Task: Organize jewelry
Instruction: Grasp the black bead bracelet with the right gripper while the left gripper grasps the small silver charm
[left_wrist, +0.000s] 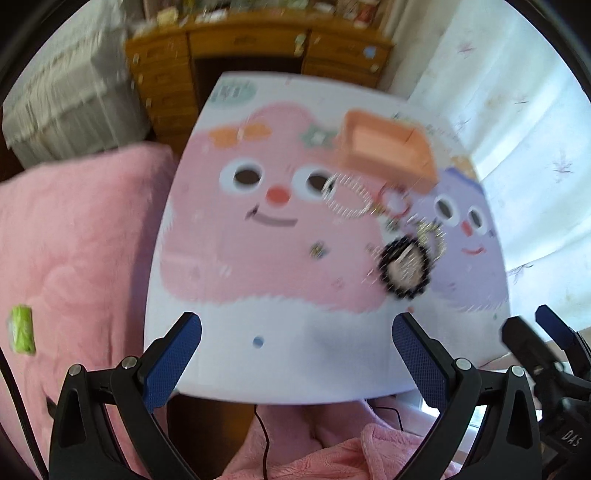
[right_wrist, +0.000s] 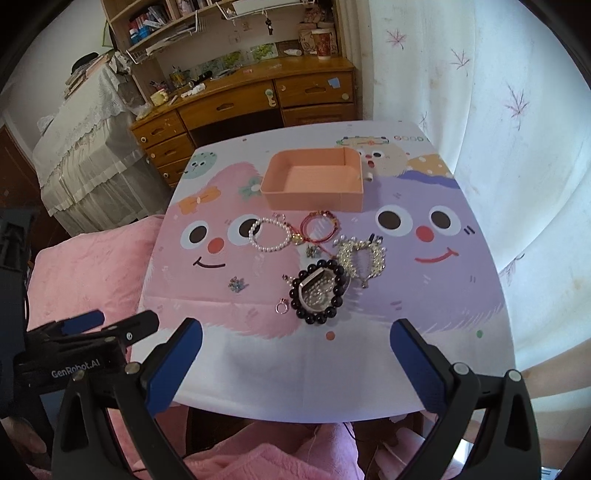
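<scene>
Left tool (left_wrist: 295, 354): fingers spread wide, holding nothing; hovers at the near edge of the surface (right_wrist: 436, 354); its view is blurred
Right tool (right_wrist: 295, 360): fingers spread wide, empty; above the near edge
Orange tray (right_wrist: 314, 179): far side of the surface, empty
Jewelry: pearl bracelet (right_wrist: 269, 234), red bracelet (right_wrist: 320, 225), crystal piece (right_wrist: 364, 254), black bead bracelet (right_wrist: 319, 290) cluster mid-surface, in front of the tray
Small ring (right_wrist: 281, 307): just left of the black beads

Cartoon-print table (right_wrist: 258, 373): orange tray (right_wrist: 314, 181), bracelets (right_wrist: 317, 291), perhaps rings (right_wrist: 281, 307).

Wooden desk (right_wrist: 243, 107) with drawers behind; bright floral curtain (right_wrist: 480, 110) right; pink blanket (right_wrist: 85, 266) left.
</scene>
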